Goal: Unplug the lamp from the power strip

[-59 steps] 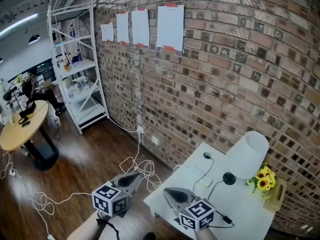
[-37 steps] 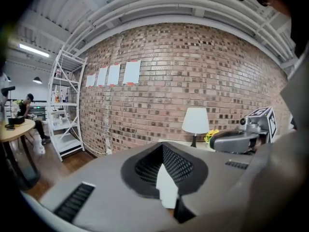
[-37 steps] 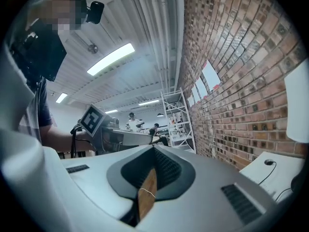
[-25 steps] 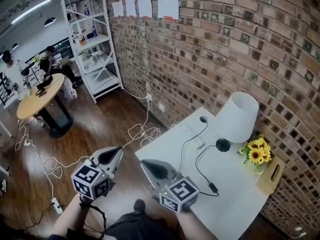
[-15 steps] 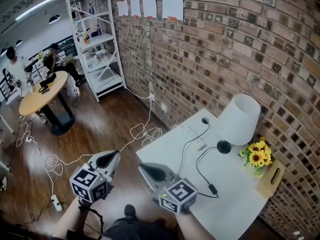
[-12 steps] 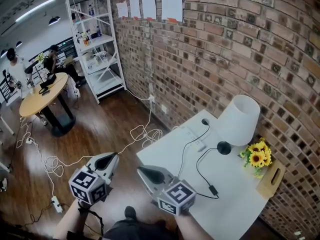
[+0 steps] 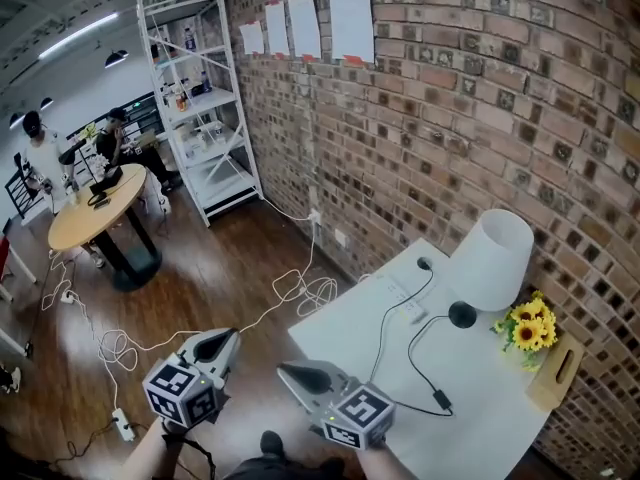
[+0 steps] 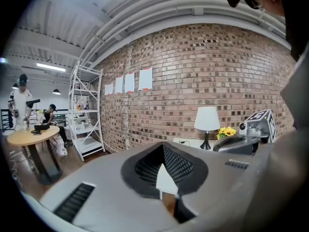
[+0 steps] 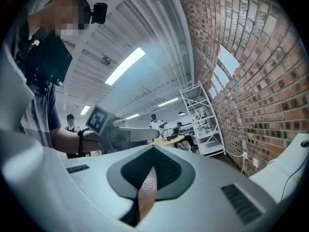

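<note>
The lamp (image 7: 490, 258) has a white shade and a black base and stands at the back of the white table (image 7: 340, 333). Its black cord (image 7: 405, 318) loops across the tabletop past a white power strip (image 7: 400, 296), and a black plug (image 7: 424, 264) sits near the strip's far end. My left gripper (image 7: 222, 340) hangs over the floor to the left of the table, shut and empty. At the table's near corner my right gripper (image 7: 290, 371) is also shut and empty. The lamp (image 8: 206, 120) shows far ahead in the left gripper view, well beyond my left gripper (image 8: 164, 178).
Yellow sunflowers (image 7: 525, 333) and a wooden holder (image 7: 555, 368) stand right of the lamp. A brick wall (image 7: 480, 118) runs behind the table. White cables (image 7: 300, 293) trail over the wooden floor. Further left are a metal shelf (image 7: 200, 98) and a round table (image 7: 95, 218) with people.
Both grippers sit lower in the head view, and the table and lamp have shifted slightly right and down. The jaws have stayed shut.
</note>
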### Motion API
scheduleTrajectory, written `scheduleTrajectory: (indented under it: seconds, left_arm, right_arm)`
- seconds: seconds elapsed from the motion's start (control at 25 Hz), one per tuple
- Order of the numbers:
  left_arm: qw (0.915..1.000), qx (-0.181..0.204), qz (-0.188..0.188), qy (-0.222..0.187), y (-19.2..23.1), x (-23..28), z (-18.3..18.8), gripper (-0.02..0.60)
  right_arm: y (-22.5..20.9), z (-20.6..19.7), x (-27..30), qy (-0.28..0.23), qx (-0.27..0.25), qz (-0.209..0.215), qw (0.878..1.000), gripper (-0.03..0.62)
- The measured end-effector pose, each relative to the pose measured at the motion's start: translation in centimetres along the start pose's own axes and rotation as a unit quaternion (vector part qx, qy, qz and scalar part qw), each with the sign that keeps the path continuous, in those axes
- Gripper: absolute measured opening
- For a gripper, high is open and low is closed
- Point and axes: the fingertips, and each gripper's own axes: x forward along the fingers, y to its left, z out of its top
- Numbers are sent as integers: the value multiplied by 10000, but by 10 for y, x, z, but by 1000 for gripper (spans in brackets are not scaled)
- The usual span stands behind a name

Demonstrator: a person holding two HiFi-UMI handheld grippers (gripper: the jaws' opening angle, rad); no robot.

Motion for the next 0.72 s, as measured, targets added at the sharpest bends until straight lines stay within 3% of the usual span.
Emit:
scheduleTrajectory:
  seconds: [0.28,0.72]
  left_arm:
    - [9983,-555,143,-129,44,-8,-5,17]
    - [9956,-836,297,-314,128,-17,-4,17]
  right_arm:
    - [22,11,41,-121,127,864,9961,-6]
    - [7,11,125,183,-36,671,9976,-6]
